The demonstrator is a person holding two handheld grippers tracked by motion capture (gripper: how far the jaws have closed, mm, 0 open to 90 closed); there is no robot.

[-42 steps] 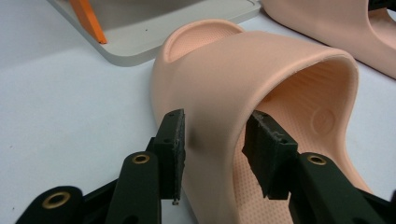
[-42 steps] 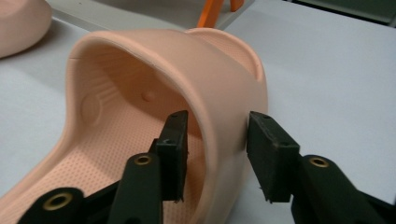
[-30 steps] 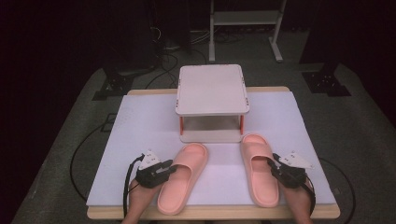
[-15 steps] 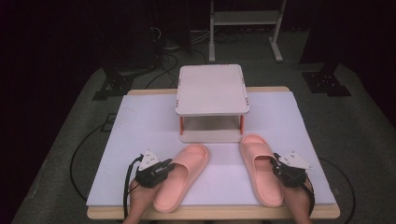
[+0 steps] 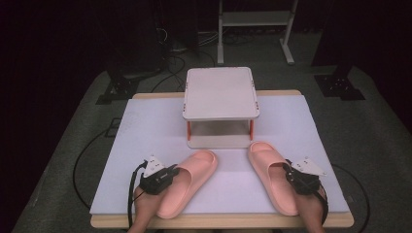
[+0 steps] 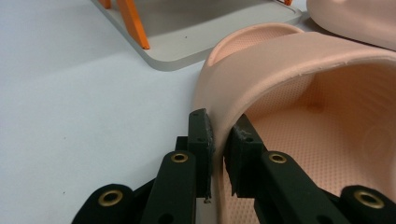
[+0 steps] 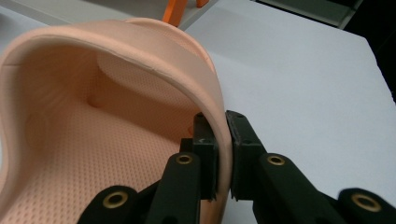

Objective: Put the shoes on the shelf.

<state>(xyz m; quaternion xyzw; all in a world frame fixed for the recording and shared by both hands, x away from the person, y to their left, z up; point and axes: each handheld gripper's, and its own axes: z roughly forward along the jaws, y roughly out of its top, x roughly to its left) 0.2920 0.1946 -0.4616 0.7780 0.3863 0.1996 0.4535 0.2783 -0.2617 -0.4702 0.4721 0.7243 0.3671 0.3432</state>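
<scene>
Two pink slippers lie on the white table cover, toes pointing at the rack. My left gripper is shut on the left slipper at the outer edge of its strap. In the left gripper view its jaws have just been closing and now pinch that slipper wall between the pads. My right gripper is shut on the right slipper. Its jaws have likewise just been closing, and they clamp the strap's outer edge of the slipper.
A small two-level rack with a pale top and orange legs stands behind the slippers at the table's middle. Its lower board lies close to the left slipper's toe. The table's front edge runs just under both hands.
Both hands have kept their places. The right slipper's toe has swung slightly toward the middle of the table.
</scene>
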